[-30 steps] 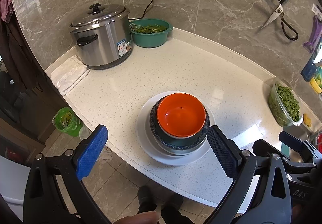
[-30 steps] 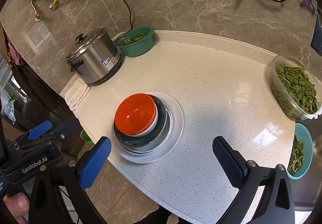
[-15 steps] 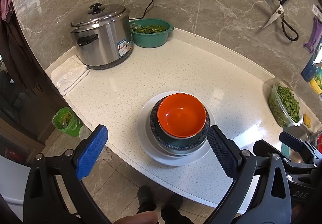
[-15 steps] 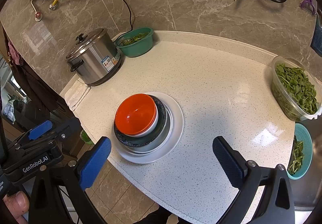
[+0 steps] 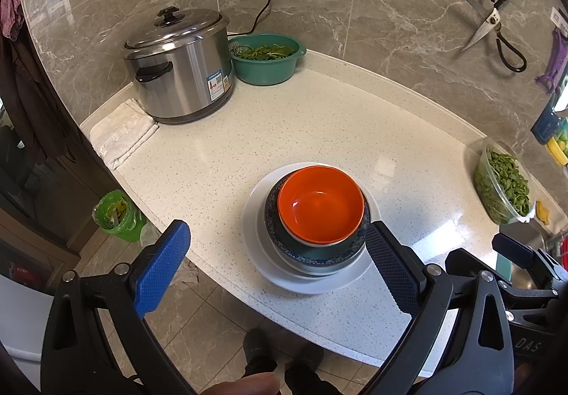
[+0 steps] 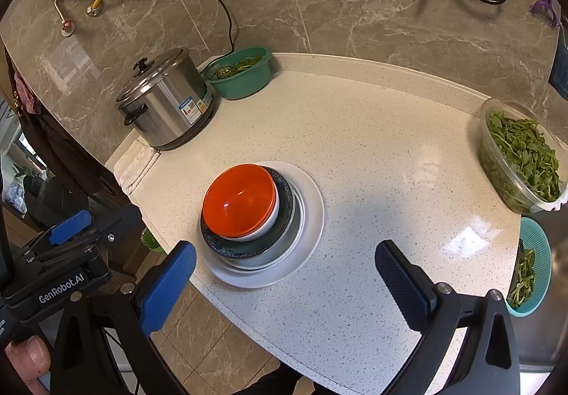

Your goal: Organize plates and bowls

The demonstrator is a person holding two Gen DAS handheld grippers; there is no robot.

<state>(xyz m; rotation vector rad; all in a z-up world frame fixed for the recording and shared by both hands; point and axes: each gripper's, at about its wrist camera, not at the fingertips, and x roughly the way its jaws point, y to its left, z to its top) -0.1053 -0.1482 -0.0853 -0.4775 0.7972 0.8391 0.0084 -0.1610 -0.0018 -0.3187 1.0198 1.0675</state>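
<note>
The left gripper (image 5: 277, 260) is hovering with its jaws standing wide apart and holding nothing, above the near edge of the counter (image 5: 319, 118). The orange bowl (image 5: 320, 204) is sitting just beyond and between its blue pads, nested in a dark patterned bowl (image 5: 312, 253), which is resting on a white plate (image 5: 259, 253). The right gripper (image 6: 284, 270) is likewise hanging spread and empty, with the stack lying off its left pad and bare speckled counter lying between its fingers. A further pale dish appears to be sitting between the dark bowl and the plate, though its rim alone is showing. The far right of the left wrist view is being cut off at a clear tub of greens (image 6: 522, 157). A steel cooker (image 5: 181, 68) is standing at the far left beside a teal basin (image 5: 269, 68) of greens, with a folded cloth (image 5: 120, 136) lying near it. Scissors (image 5: 497, 22) are hanging on the grey marble wall. A turquoise basket (image 6: 532, 267) is sitting at the right edge.
</note>
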